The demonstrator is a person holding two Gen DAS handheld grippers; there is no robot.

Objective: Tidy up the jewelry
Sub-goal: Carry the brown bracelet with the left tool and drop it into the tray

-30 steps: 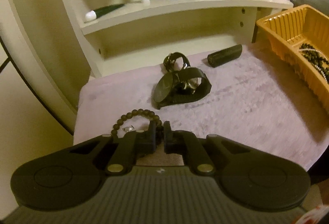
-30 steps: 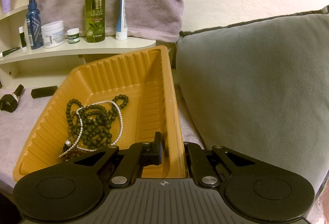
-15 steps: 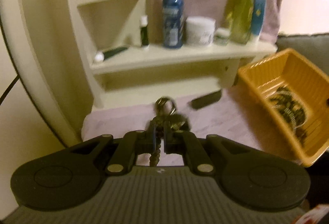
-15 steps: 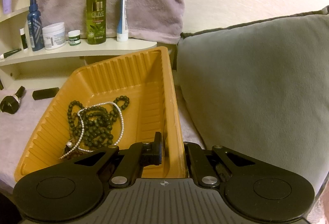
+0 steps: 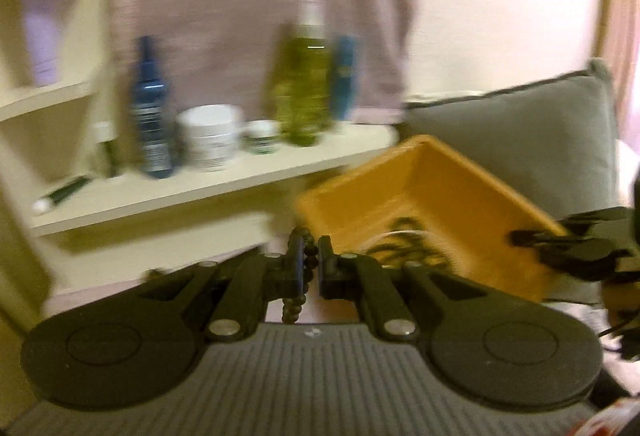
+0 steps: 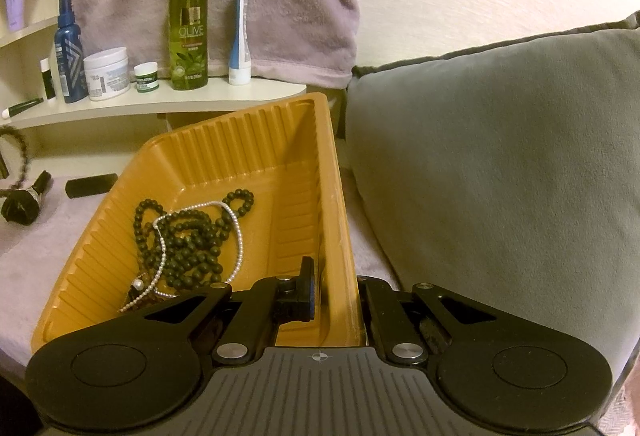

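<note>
— Lifted, is it? What has changed in the last second?

— My left claw has come up off the lilac-covered surface with the dark bead bracelet pinched between its pads; a second ago that bracelet lay flat on the cloth. It has also swung toward the orange tray. My right claw hasn't budged: pressed together on the tray's near rim, steadying it.

— How far along are we?

— Partway, I'd judge. Dark bead strands and a pearl string already lie in the tray. The bracelet hangs at my left claw, not yet over the tray. Watches and a small black case are left on the cloth.

— Anything in the way?

— The tray's wall sits between the bracelet and the inside, so I'd need to clear it. Behind, the shelf carries bottles and jars; a grey cushion crowds the tray's right side. The left view is blurred.
</note>
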